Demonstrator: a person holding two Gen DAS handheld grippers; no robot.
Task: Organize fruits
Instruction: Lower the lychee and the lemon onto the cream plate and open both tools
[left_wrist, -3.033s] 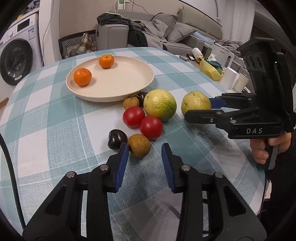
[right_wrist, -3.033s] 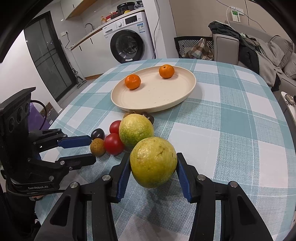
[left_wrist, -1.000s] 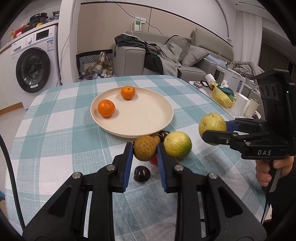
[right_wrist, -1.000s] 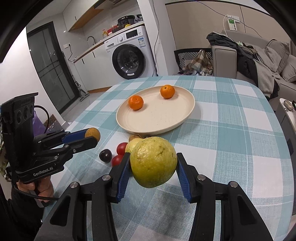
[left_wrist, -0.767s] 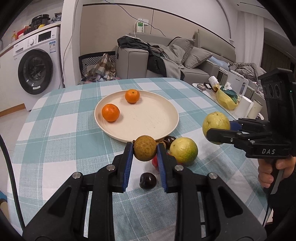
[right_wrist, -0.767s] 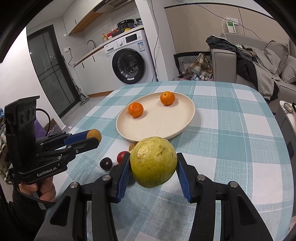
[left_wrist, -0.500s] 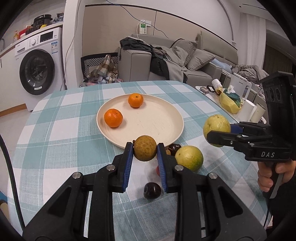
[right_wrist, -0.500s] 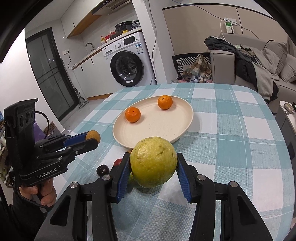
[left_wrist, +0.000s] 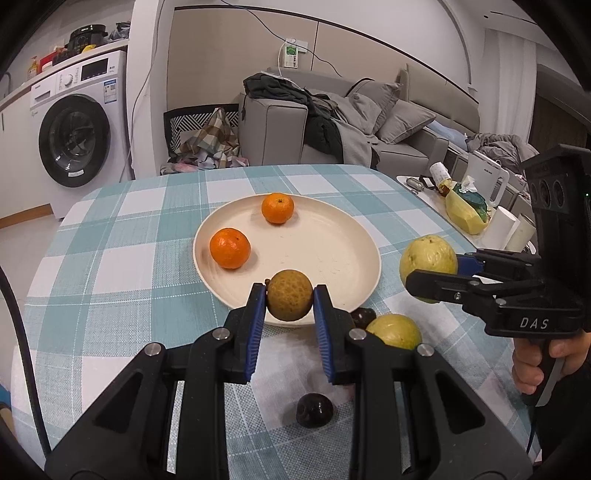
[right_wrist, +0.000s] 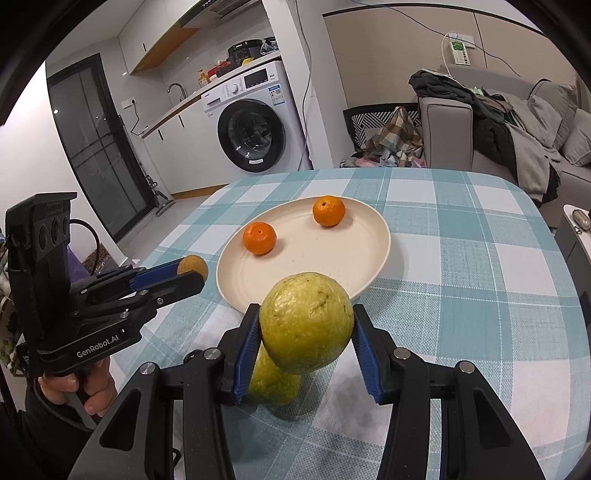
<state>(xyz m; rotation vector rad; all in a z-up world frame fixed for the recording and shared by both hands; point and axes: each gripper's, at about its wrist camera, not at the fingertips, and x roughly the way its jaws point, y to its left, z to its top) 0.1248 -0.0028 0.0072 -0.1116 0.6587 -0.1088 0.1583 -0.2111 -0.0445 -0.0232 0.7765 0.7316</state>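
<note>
Left tool (left_wrist: 290, 299) with brown fruit (left_wrist: 289, 294), plate (left_wrist: 343, 236) rim just ahead.

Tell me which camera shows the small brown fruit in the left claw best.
The left wrist view: the brown fruit sits centred and close, pinched between the left claw pads. The right wrist view shows only a sliver of it past that claw's tips.

The bench (left_wrist: 110, 258), under a teal-checked cloth, carries a cream plate (left_wrist: 354, 266), a green fruit (left_wrist: 397, 330) and dark fruits (left_wrist: 314, 410).
</note>
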